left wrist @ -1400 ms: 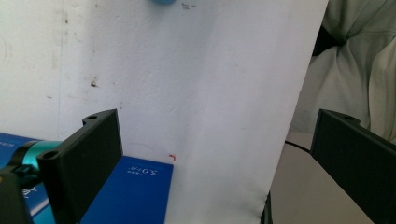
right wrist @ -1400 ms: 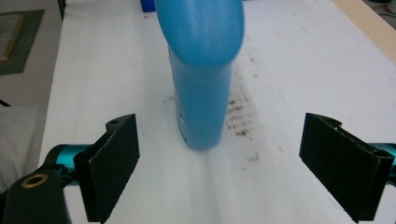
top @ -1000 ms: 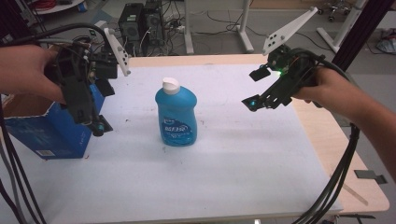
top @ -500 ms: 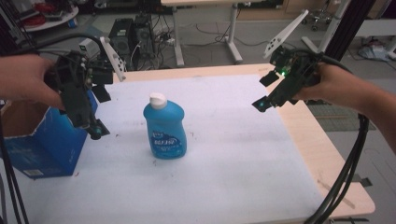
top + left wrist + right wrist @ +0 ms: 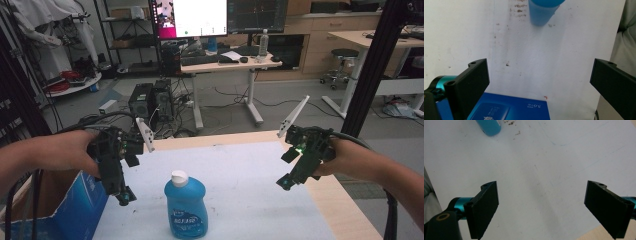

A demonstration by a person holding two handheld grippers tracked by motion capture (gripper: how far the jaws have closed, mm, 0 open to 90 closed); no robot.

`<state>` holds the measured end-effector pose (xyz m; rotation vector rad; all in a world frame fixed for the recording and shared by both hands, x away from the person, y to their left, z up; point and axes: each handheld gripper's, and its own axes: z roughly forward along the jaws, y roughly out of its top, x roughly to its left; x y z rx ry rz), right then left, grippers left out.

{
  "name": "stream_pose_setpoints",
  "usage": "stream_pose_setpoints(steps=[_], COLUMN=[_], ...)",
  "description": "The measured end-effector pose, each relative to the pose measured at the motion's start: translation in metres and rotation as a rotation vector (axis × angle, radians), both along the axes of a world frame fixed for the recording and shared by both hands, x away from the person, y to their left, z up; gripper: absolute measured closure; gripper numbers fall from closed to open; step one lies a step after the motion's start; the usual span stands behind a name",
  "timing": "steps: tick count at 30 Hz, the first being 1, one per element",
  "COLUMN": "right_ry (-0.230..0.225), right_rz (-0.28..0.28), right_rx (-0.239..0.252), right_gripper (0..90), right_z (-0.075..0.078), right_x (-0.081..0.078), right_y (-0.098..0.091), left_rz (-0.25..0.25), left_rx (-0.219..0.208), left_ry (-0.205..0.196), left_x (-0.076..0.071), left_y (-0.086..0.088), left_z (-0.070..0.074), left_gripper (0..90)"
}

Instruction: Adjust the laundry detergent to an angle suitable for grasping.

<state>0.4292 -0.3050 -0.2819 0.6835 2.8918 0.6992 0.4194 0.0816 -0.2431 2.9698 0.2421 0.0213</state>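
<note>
1. Since the earlier frames both hands have drifted a little above the bench, and the high view itself now takes in more of the room behind, so the blue bottle (image 5: pixel 186 207) sits lower in it than before; the bottle stands in the same spot on the white sheet (image 5: pixel 240 180).
2. The left gripper (image 5: pixel 124 196) hangs over the near left part of the bench, its fingers pointing down, just beside the blue cardboard box (image 5: pixel 75 210) at the left edge.
3. In the left gripper view its fingers (image 5: pixel 471 85) stand wide apart with nothing between them; the printed top of the blue box (image 5: pixel 511 110) lies below them and the base of the bottle (image 5: pixel 541 12) farther off on the sheet.
4. The right gripper (image 5: pixel 286 182) is held over the right side of the bench, tilted down and toward the bottle, well apart from it.
5. In the right gripper view its fingers (image 5: pixel 485 207) are likewise spread wide and hold nothing, with bare white sheet (image 5: pixel 544 170) between them and the bottle's base (image 5: pixel 488 127) at the top left.
6. The bottle stands upright, white cap on, between the two grippers, touched by neither.
</note>
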Motion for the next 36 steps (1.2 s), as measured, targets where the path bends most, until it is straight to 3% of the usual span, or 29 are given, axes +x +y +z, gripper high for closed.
stream_pose_setpoints(steps=[13,22,36], right_ry=[0.01,0.017,0.021], right_rz=[0.014,0.046,0.084], right_rx=[-0.029,-0.025,-0.036], right_gripper=[11.5,11.4,11.5], right_z=[0.006,0.007,0.007], right_x=[0.011,0.016,0.017], right_y=[0.004,0.009,0.014], left_rz=[0.028,0.019,0.014], left_rx=[0.028,0.033,0.035], left_ry=[0.032,0.032,0.028], left_x=[0.0,-0.014,-0.018], left_y=[-0.003,-0.004,-0.006], left_z=[-0.001,0.006,0.006], left_gripper=[2.3,2.3,2.3])
